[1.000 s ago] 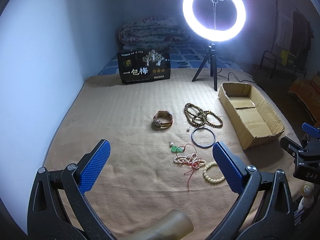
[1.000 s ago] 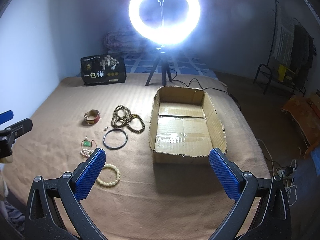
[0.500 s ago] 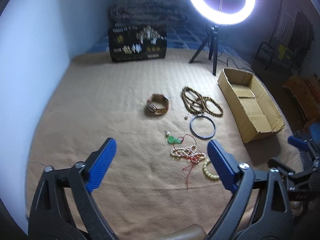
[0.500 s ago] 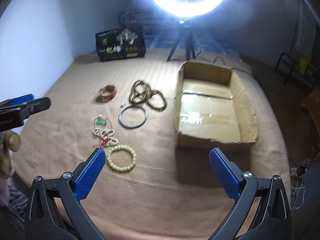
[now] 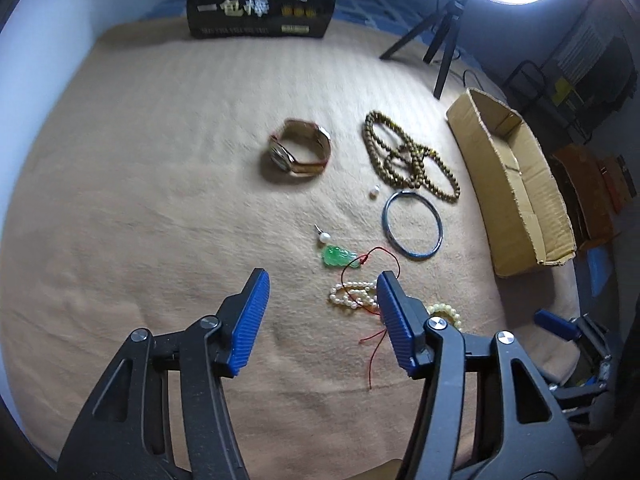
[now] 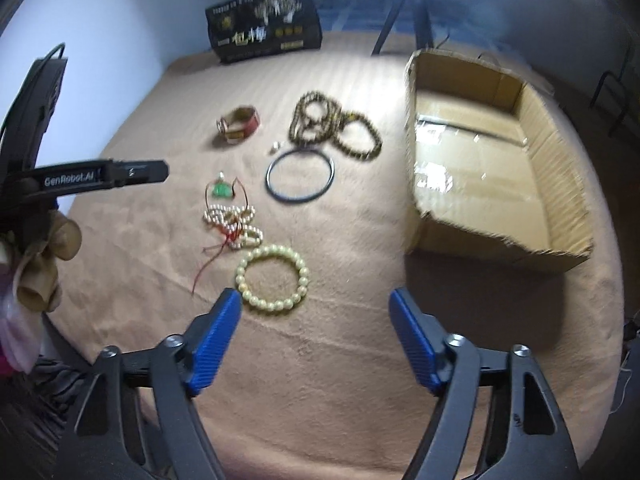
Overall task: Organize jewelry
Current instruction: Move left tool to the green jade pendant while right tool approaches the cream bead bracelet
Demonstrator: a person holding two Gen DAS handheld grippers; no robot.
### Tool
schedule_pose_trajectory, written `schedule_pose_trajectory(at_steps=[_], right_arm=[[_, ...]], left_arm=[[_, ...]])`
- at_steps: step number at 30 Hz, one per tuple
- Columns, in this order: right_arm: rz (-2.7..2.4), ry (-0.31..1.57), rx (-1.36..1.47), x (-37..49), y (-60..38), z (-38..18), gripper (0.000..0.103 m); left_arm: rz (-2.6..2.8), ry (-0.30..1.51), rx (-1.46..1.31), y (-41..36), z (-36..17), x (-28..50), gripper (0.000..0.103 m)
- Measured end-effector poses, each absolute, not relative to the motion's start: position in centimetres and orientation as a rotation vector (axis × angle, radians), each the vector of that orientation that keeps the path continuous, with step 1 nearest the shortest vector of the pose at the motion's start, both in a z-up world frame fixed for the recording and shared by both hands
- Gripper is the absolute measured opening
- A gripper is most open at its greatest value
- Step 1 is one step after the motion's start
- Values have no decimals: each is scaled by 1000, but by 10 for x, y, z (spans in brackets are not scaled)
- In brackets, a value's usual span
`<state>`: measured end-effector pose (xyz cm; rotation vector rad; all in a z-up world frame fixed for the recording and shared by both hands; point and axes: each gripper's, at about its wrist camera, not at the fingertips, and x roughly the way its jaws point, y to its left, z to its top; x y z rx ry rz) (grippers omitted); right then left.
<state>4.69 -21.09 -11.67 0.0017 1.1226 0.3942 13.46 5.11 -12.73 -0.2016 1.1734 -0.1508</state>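
Jewelry lies on a tan blanket (image 5: 160, 200): a watch (image 5: 300, 152), brown prayer beads (image 5: 404, 156), a dark bangle (image 5: 413, 224), a green jade pendant (image 5: 338, 257) on red cord, a pearl strand (image 5: 352, 294) and a pale bead bracelet (image 6: 272, 278). My left gripper (image 5: 323, 284) hovers over the blanket just short of the pendant. Its jaws are closing with nothing between them, and its right finger covers part of the pearl strand. My right gripper (image 6: 316, 304) hangs just before the pale bracelet, also closing on nothing.
An open cardboard box (image 6: 480, 246) lies to the right of the jewelry. A black printed box (image 5: 262, 0) and a ring-light tripod (image 5: 444, 40) stand at the back. A gloved hand (image 6: 44, 264) holds the left gripper at the left edge. Two loose pearl pieces (image 5: 374, 192) lie among the jewelry.
Both grippers have tipped downward and sunk closer to the jewelry. Both pairs of jaws have narrowed. The ring light has slid almost out of the top of both views.
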Motion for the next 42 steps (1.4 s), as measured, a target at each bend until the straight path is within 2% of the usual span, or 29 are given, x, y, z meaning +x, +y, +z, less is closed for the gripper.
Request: schedule_pose_trajectory(at_steps=[4,11,21,28,34,42], right_arm=[[416,1160,0,52,-205,-126,63],[428,1209,17,65,-202,-143,58],[449,1238,13,75,-194,-154,44],[453,1260,17,77,-191,-160,39],[447,1266,23,86,-188,-167,38],[439,1267,24,89,-190,-171,36]], left_arm=[[-141,1217,-234,48,-141,149,58],[-113,1270,-251,44,-163,166,58],[-119,1292,-193,26,-176,181,58],[-109,1298,-158,14,-184,190,58],[-103,1297,-131,9,-190,193,57],[-102,1298,-129,9,-194,198,39]])
